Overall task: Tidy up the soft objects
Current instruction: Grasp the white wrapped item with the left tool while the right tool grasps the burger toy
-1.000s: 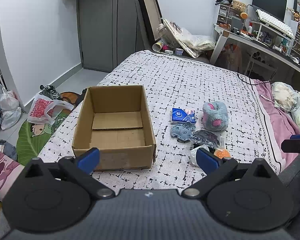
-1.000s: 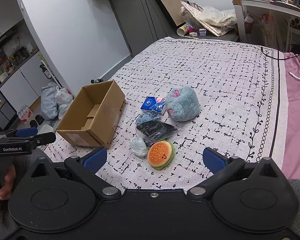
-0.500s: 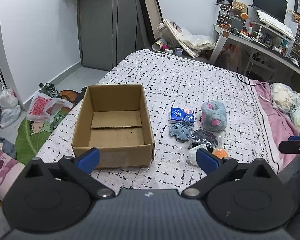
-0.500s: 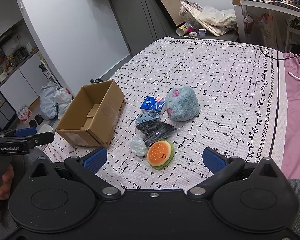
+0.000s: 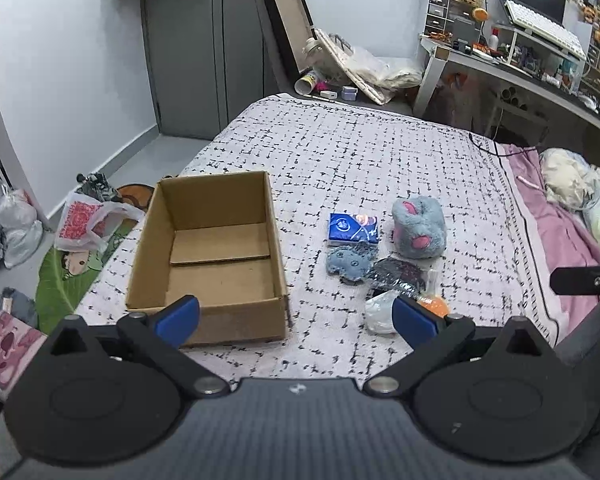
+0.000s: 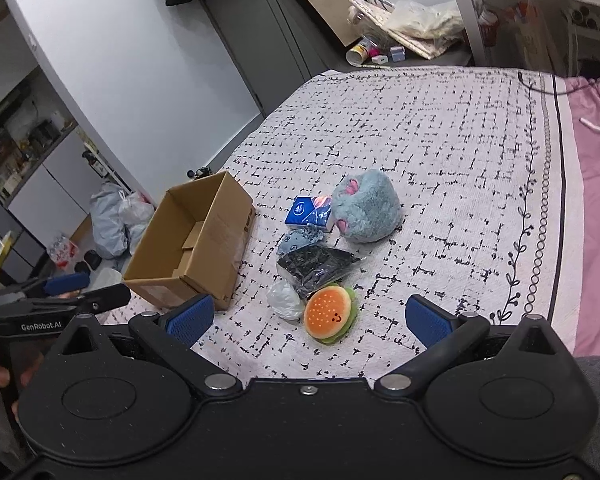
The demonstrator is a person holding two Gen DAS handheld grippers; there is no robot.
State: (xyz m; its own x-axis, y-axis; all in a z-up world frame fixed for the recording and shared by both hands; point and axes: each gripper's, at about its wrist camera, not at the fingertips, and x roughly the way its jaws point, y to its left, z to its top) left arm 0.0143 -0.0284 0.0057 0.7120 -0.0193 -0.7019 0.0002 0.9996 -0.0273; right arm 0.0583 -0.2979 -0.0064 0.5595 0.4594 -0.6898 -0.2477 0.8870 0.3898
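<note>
Burger plush (image 6: 329, 313), between hand-held gripper (image 6: 308, 318) fingers

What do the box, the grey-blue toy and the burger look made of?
Box: plain brown corrugated cardboard, matte, with creased flaps. Grey-blue toy: long-pile plush, fuzzy outline, pink patches. Burger: likely soft plush or foam, matte, with a printed face.

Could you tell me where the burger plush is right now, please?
The burger plush lies on the bedspread, nearest the right gripper in the right wrist view, touching the white bag, below the black packet.
</note>
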